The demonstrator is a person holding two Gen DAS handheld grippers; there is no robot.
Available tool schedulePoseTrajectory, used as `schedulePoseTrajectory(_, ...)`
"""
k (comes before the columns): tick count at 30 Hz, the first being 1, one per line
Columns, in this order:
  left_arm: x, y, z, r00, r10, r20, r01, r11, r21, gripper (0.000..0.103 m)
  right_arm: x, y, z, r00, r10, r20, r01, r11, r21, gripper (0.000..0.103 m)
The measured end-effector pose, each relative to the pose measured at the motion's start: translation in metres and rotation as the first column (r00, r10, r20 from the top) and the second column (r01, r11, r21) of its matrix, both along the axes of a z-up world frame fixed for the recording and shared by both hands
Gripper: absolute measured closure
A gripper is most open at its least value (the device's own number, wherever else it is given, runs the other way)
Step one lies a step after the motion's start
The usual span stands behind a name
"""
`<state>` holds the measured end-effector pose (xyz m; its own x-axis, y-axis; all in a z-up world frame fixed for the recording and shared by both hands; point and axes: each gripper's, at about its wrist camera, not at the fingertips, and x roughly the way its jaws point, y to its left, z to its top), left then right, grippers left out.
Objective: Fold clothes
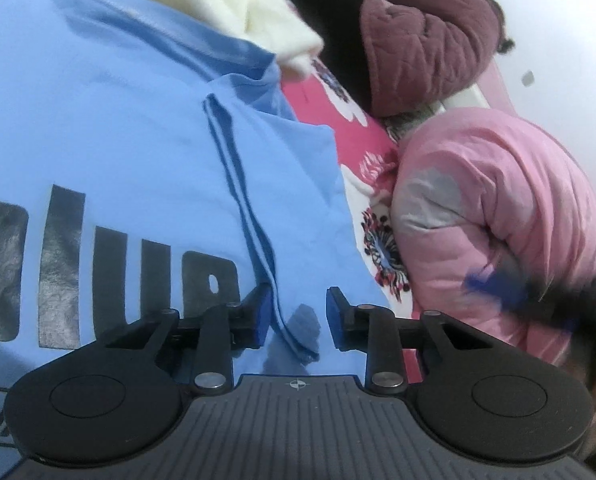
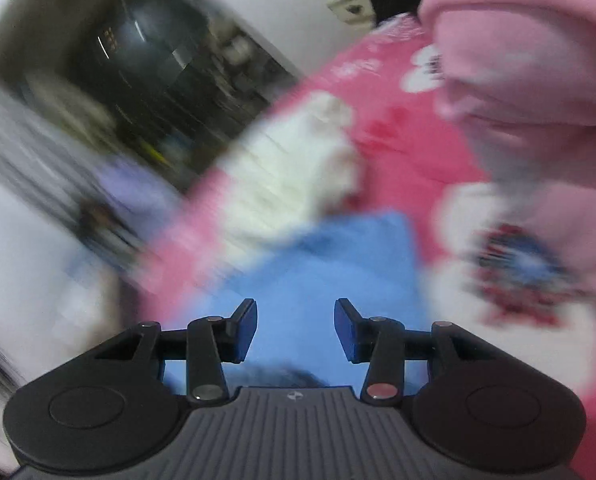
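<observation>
The left gripper (image 1: 295, 316) stands with jaws apart around a hem fold of the blue shirt (image 1: 117, 128), pads not pressing, while the right gripper (image 2: 295, 330), jaws spread and empty, hangs over that shirt on the pink floral sheet (image 1: 354, 140).

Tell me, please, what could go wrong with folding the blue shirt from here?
1. The left gripper straddles the blue shirt's hem fold with fingers apart; closing may catch one layer only.
2. The pink jacket and cream garment crowd the shirt and might snag.
3. The right gripper is open, leaving the shirt unsecured.
</observation>
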<state>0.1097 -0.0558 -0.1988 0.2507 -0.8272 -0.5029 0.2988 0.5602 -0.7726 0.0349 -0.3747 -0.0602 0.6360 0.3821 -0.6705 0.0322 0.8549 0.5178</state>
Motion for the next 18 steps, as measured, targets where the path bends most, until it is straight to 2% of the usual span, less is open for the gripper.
schedulePoseTrajectory(2, 0.004, -0.002, -0.001, 1.0, 0.015, -0.024, -0.015, 1.0, 0.011, 0.081, -0.013, 0.019, -0.012, 1.0, 0.029, -0.008, -0.03, 0.985, -0.171, 0.056)
schedulePoseTrajectory(4, 0.008, -0.004, -0.003, 0.998, 0.035, -0.047, -0.033, 0.999, 0.024, 0.086, -0.02, 0.035, -0.028, 0.999, 0.05, -0.013, -0.052, 0.952, -0.302, 0.057)
schedulePoseTrajectory(6, 0.011, -0.005, -0.004, 0.996, 0.058, -0.063, -0.055, 0.998, 0.038, 0.092, -0.019, 0.045, -0.042, 0.998, 0.06, -0.011, -0.059, 0.926, -0.373, 0.059)
schedulePoseTrajectory(7, 0.011, -0.005, -0.005, 0.995, 0.068, -0.07, -0.065, 0.997, 0.044, 0.093, -0.017, 0.047, -0.047, 0.998, 0.062, -0.018, -0.064, 0.92, -0.388, 0.061)
schedulePoseTrajectory(9, 0.011, -0.005, -0.005, 0.993, 0.091, -0.081, -0.088, 0.995, 0.047, 0.098, -0.012, 0.05, -0.058, 0.997, 0.063, -0.037, -0.073, 0.912, -0.404, 0.074)
schedulePoseTrajectory(10, 0.009, -0.005, -0.003, 0.992, 0.097, -0.079, -0.094, 0.995, 0.042, 0.098, -0.01, 0.05, -0.062, 0.997, 0.06, -0.048, -0.074, 0.911, -0.406, 0.09)
schedulePoseTrajectory(11, 0.008, -0.004, -0.002, 0.992, 0.103, -0.077, -0.1, 0.994, 0.036, 0.098, -0.01, 0.05, -0.064, 0.997, 0.045, -0.056, -0.065, 0.906, -0.417, 0.1)
schedulePoseTrajectory(14, 0.005, -0.006, -0.001, 0.992, 0.098, -0.078, -0.096, 0.995, 0.029, 0.099, -0.022, 0.044, -0.059, 1.0, -0.009, -0.015, 0.001, 0.897, -0.442, 0.101)
schedulePoseTrajectory(18, 0.006, -0.009, -0.008, 0.992, 0.101, -0.082, -0.097, 0.994, 0.054, 0.1, -0.028, 0.03, -0.078, 0.993, -0.109, -0.046, 0.073, 0.867, -0.493, 0.103)
